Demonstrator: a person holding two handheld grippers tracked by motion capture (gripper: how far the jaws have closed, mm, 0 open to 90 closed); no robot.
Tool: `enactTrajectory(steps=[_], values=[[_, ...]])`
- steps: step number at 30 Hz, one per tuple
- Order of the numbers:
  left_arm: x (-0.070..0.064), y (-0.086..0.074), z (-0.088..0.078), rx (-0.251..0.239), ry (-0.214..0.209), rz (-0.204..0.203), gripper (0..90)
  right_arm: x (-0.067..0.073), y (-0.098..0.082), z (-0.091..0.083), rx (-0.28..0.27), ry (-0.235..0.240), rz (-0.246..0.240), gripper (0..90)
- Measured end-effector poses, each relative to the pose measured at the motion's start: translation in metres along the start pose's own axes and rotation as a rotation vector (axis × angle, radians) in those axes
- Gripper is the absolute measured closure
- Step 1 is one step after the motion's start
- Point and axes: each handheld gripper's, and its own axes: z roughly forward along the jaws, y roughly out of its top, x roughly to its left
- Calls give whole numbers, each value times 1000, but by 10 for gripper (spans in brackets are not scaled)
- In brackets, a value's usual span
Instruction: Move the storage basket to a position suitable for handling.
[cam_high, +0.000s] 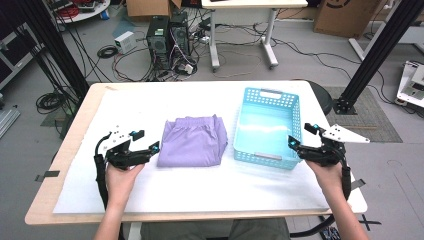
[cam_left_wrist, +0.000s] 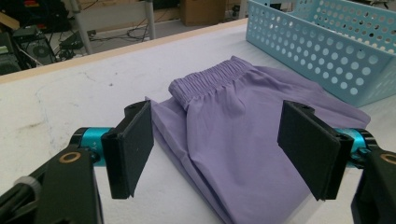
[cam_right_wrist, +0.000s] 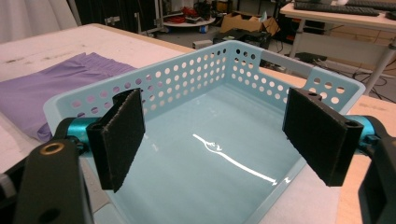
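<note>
Soft purple shorts, folded flat, stretchy waistband at the far end, lying on the white table cover in the middle, just left of the blue basket. Left gripper just beside the shorts' left edge, jaws wide apart, nothing held. Right gripper at the basket's near right corner, jaws wide apart too, nothing held. From the left gripper view: crinkly waistband up close, neat folded layers along the shorts' edge, little round holes in the basket wall. From the right gripper view: shiny bare basket bottom. From the high view: both hands, whole table, computer boxes on the floor behind.
</note>
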Motion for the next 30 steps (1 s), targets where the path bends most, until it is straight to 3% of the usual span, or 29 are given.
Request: enactTrajectory(steps=[2, 12, 15, 23, 30], values=[[-1, 2, 0, 5, -4, 19, 269, 0, -1, 0, 6, -1, 2, 215], [-7, 4, 9, 15, -33, 5, 268, -6, -4, 0, 7, -11, 10, 215], [-13, 6, 12, 19, -46, 15, 268, -10, -5, -2, 5, -23, 14, 215], [-35, 12, 23, 17, -116, 35, 265, -9, -7, -16, 1, -1, 1, 215], [-50, 15, 31, 21, -158, 56, 265, -9, -24, -36, 23, 25, -4, 215]])
